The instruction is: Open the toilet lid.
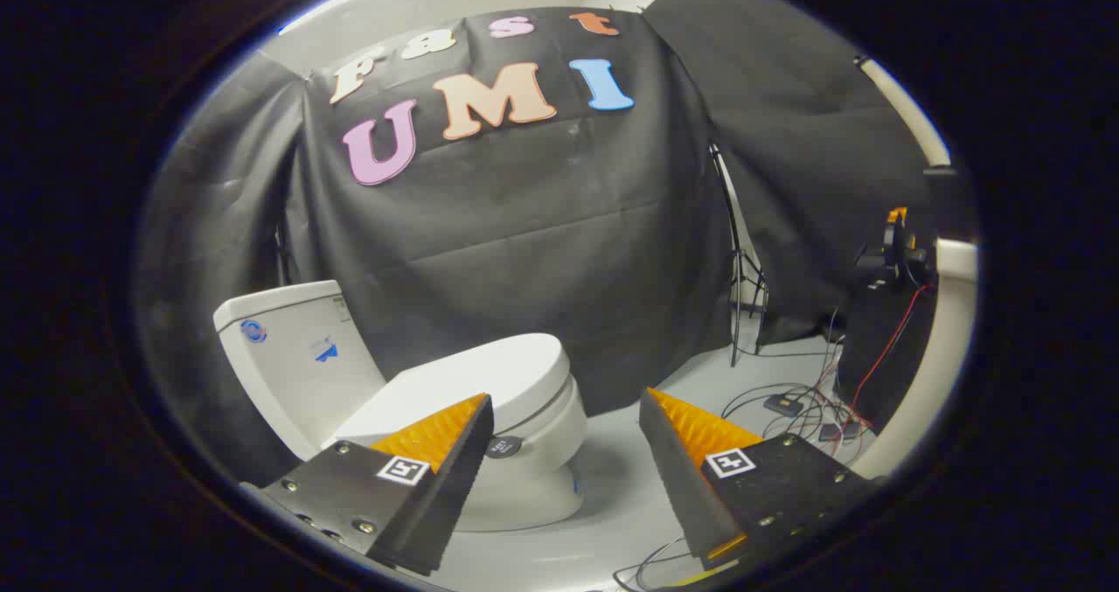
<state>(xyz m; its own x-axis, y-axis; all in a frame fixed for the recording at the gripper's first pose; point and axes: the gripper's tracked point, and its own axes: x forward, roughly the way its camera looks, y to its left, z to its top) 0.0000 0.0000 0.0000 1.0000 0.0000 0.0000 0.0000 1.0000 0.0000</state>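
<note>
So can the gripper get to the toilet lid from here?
Probably yes. The gripper is open, and the shut toilet lid lies just beyond its fingers, with nothing between; only its front edge looks grabbable.

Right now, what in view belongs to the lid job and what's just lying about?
Job: toilet lid, shut, beyond the left finger; toilet; gripper, open, holding nothing.

Lying about: cables on the floor beyond the right finger; light stand by the wall; tank behind the lid.

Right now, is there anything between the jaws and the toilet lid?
No. In the gripper view the open gripper sits apart from the closed toilet lid, just beyond one finger, nothing between; bare floor shows between the jaws.
</note>
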